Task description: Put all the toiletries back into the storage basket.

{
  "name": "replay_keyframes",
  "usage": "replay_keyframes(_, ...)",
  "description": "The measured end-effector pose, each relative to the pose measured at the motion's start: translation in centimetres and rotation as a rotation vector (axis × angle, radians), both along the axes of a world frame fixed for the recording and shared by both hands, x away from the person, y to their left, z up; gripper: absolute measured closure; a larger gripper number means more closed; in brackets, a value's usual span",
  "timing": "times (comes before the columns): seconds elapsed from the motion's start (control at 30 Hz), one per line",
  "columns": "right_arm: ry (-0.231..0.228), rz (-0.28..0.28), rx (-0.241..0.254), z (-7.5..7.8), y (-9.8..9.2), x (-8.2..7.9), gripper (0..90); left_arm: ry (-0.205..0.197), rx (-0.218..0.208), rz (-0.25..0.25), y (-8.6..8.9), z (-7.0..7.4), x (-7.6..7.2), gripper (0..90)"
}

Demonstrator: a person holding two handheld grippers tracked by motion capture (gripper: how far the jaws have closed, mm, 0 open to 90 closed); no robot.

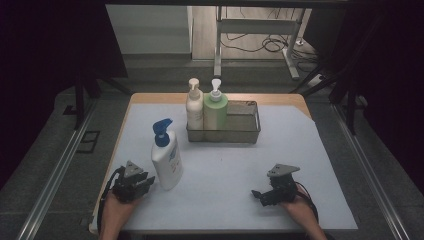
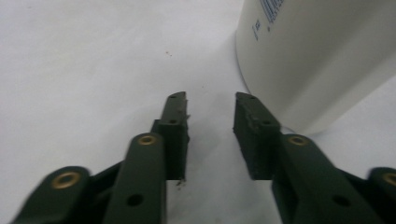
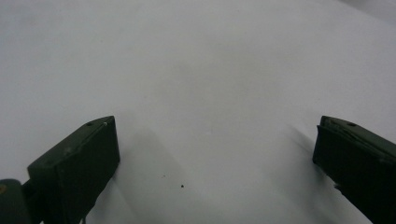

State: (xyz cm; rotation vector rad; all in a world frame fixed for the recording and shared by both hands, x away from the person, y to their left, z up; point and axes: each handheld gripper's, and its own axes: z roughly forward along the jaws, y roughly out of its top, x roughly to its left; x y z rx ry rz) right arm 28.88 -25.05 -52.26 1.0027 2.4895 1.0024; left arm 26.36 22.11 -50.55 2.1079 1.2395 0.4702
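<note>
A white pump bottle [image 1: 166,160] with a blue head stands upright on the white mat at the left front. My left gripper [image 1: 149,181] rests low on the mat just left of the bottle's base, held by a hand from below. In the left gripper view its jaws [image 2: 210,100] stand a little apart with only bare mat between them, and the white bottle [image 2: 317,56] rises just beyond the right jaw. My right gripper [image 1: 256,194] lies near the front right of the mat. The right gripper view has its jaws [image 3: 215,123] wide open over bare mat.
A metal mesh basket [image 1: 250,136] sits at the back middle of the table. In its left end stand a cream pump bottle [image 1: 194,107] and a green pump bottle [image 1: 215,110]. The mat [image 1: 280,165] covers most of the wooden tabletop.
</note>
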Motion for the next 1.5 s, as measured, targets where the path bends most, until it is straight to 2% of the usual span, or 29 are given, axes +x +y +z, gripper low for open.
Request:
replay_keyframes(0.27,0.000,-0.001,0.004,0.0,0.0,0.0,0.1,0.014,0.023,-0.061,-1.0,0.3,1.7,89.2)
replay_keyframes(0.5,0.000,-0.001,0.005,0.0,0.0,0.0,0.1,0.043,-0.038,-0.062,-1.5,-0.1,2.9,89.4)
replay_keyframes(0.67,0.000,-0.001,0.006,0.0,0.0,0.0,0.1,0.051,-0.046,-0.071,-1.6,-0.6,2.9,89.4)
replay_keyframes(0.8,0.001,0.000,0.006,0.0,0.0,0.0,0.1,0.067,-0.070,-0.066,-1.4,-0.9,2.9,89.4)
replay_keyframes(1.5,0.001,-0.001,0.006,-0.1,0.0,0.0,0.1,0.062,-0.062,-0.056,-2.2,-0.8,2.7,89.5)
